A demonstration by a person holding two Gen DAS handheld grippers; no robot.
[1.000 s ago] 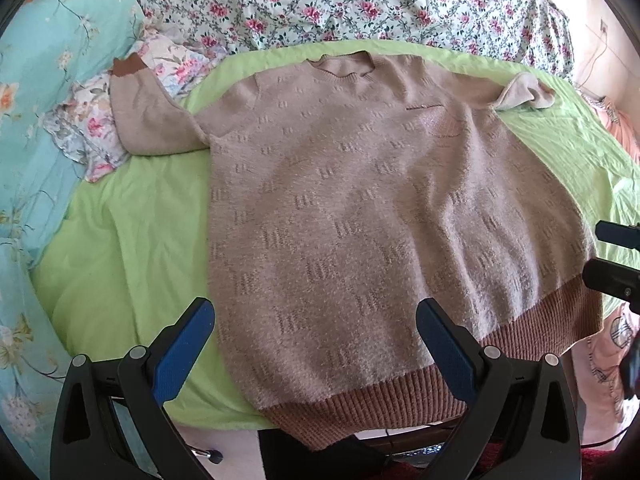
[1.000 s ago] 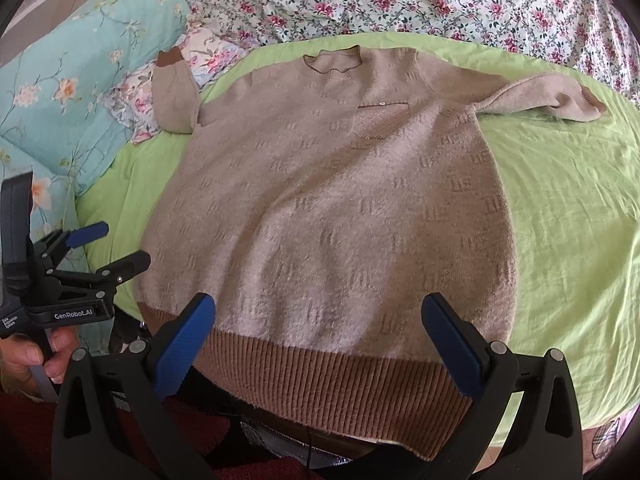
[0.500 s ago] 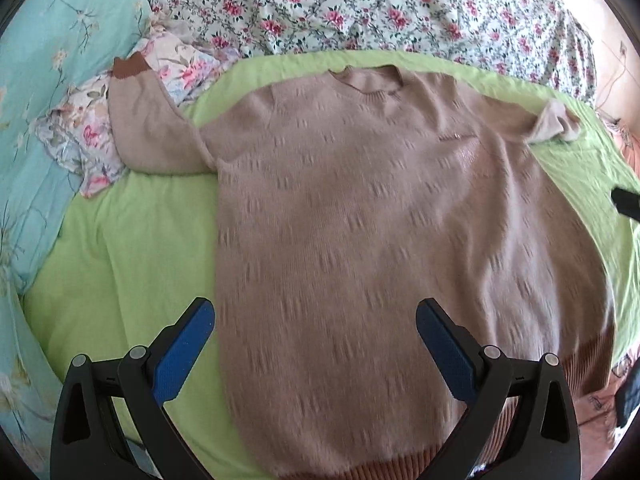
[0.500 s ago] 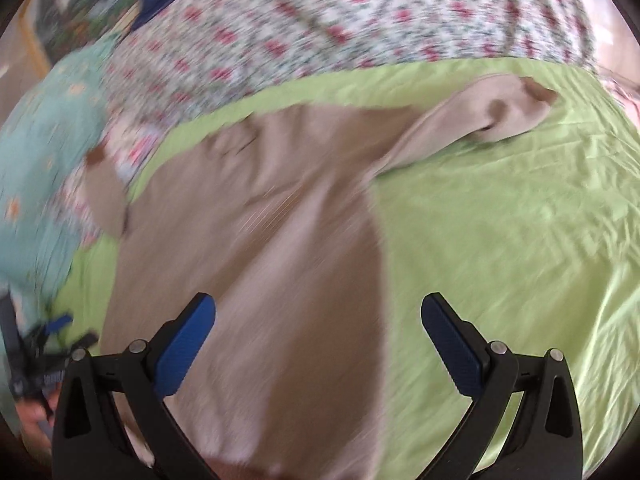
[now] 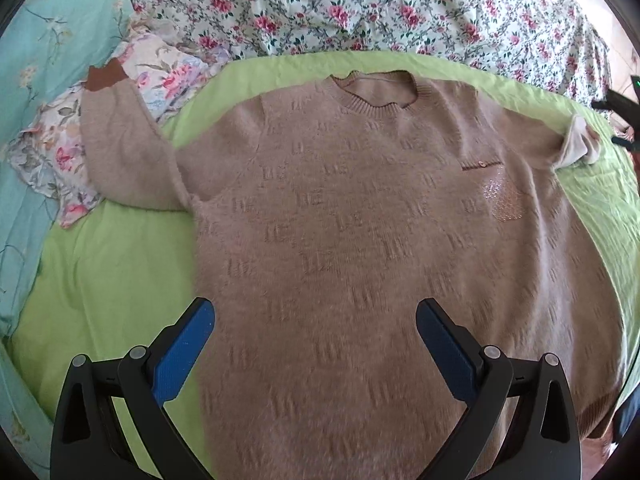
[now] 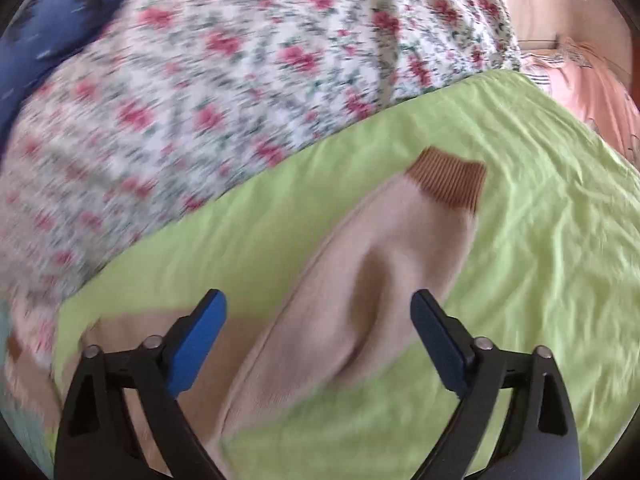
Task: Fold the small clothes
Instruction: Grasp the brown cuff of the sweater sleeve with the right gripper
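A beige knitted sweater (image 5: 360, 240) lies flat, front up, on the green sheet (image 5: 112, 272). Its left sleeve (image 5: 124, 152) bends up onto floral cloth, ending in a brown cuff (image 5: 105, 77). My left gripper (image 5: 312, 328) is open and empty over the sweater's lower body. My right gripper (image 6: 318, 316) is open and empty just above the right sleeve (image 6: 360, 292), which points to its brown cuff (image 6: 448, 180). That sleeve's end also shows in the left wrist view (image 5: 576, 148), with part of the right gripper at the far right edge (image 5: 624, 112).
A white quilt with pink flowers (image 5: 380, 8) lies behind the sheet and fills the upper left of the right wrist view (image 6: 220, 80). A turquoise floral cover (image 5: 44, 48) and a crumpled floral cloth (image 5: 52, 148) lie on the left. Pink fabric (image 6: 592, 92) is at the right.
Both grippers have moved forward over the bed. The left went from the hem to over the sweater's body. The right swung right, from the hem to above the right sleeve.
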